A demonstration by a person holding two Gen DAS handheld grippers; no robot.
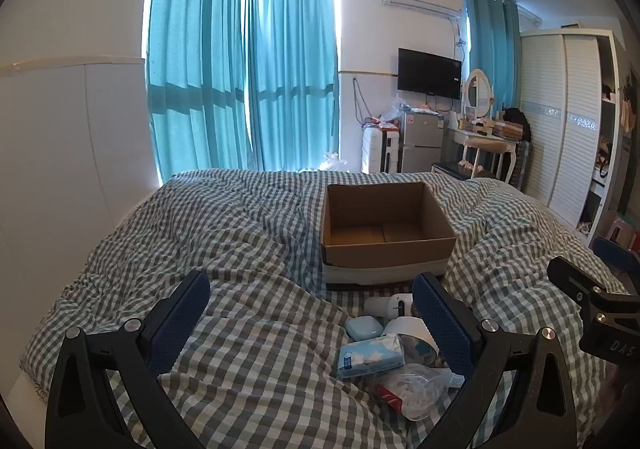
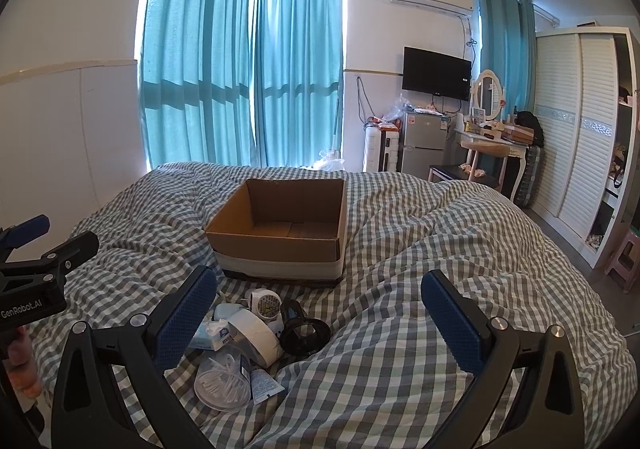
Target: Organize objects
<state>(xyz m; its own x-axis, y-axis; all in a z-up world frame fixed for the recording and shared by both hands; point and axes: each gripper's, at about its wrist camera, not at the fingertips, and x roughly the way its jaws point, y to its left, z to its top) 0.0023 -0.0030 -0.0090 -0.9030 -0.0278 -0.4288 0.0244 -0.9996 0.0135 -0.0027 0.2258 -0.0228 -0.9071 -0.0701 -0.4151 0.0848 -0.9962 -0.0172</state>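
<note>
My left hand-held gripper (image 1: 312,313), spread wide (like my right), hovers nearest the tissue pack (image 1: 370,355), low and right between its fingers.

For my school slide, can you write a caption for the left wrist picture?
Open left gripper above a pile of small things beside an empty cardboard box on a checked bed.
</note>
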